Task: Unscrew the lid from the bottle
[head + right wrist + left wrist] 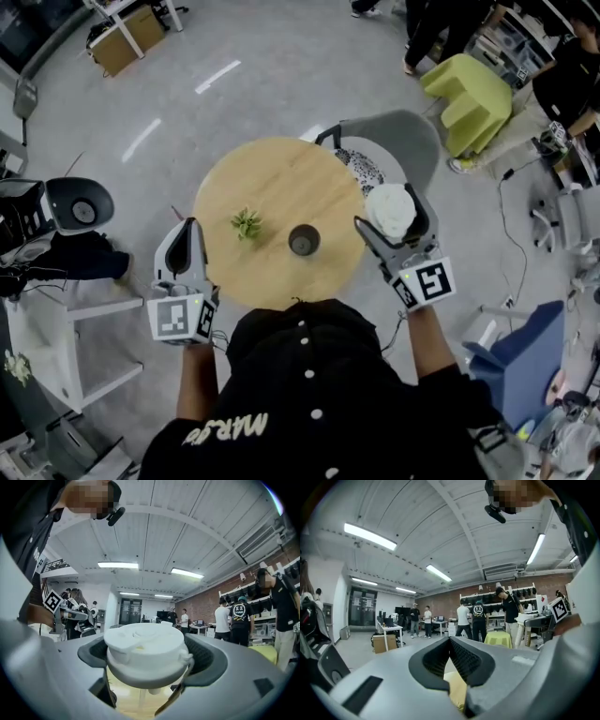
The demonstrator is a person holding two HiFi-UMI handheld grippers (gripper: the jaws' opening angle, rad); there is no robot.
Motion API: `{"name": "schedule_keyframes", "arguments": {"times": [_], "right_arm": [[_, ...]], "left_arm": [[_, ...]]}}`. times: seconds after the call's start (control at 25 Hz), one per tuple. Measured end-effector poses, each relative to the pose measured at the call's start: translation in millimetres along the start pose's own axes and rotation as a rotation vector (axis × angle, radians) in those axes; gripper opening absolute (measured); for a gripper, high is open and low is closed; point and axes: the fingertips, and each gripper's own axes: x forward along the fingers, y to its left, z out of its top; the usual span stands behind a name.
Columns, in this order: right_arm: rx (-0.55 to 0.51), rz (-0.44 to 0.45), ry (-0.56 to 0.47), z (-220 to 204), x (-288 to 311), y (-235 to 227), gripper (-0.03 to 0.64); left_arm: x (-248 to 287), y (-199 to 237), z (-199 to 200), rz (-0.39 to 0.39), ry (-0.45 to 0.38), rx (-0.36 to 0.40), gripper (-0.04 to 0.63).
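My right gripper (390, 216) is shut on a white bottle lid (389, 210), held over the right edge of the round wooden table (272, 187). In the right gripper view the lid (144, 652) fills the space between the jaws of the right gripper (145, 645), with a thin tube hanging under it. A dark open bottle (304, 240) stands on the table, apart from the lid. My left gripper (192, 227) hangs off the table's left edge, shut and empty. In its own view the left gripper (450, 642) has its pads together.
A small green plant (247, 223) sits on the table left of the bottle. A grey chair (398, 139) stands behind the table and a yellow-green armchair (469, 98) further back. A white side table (89, 323) is at the left, a blue seat (527, 366) at the right. People stand in the background.
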Motion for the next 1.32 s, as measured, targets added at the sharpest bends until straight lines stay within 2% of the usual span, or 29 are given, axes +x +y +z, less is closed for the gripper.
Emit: {"name": "schedule_keyframes", "arguments": {"times": [0.2, 1.32], "right_arm": [[0.018, -0.008, -0.028, 10.3, -10.8, 5.2, 0.475], [0.028, 0.003, -0.046, 19.1, 3.7, 6.4, 0.476]], "left_arm": [[-19.5, 2.1, 18.1, 0.031, -0.042, 0.004, 0.005], [-8.6, -1.0, 4.7, 0.02, -0.032, 0.024, 0.005]]}}
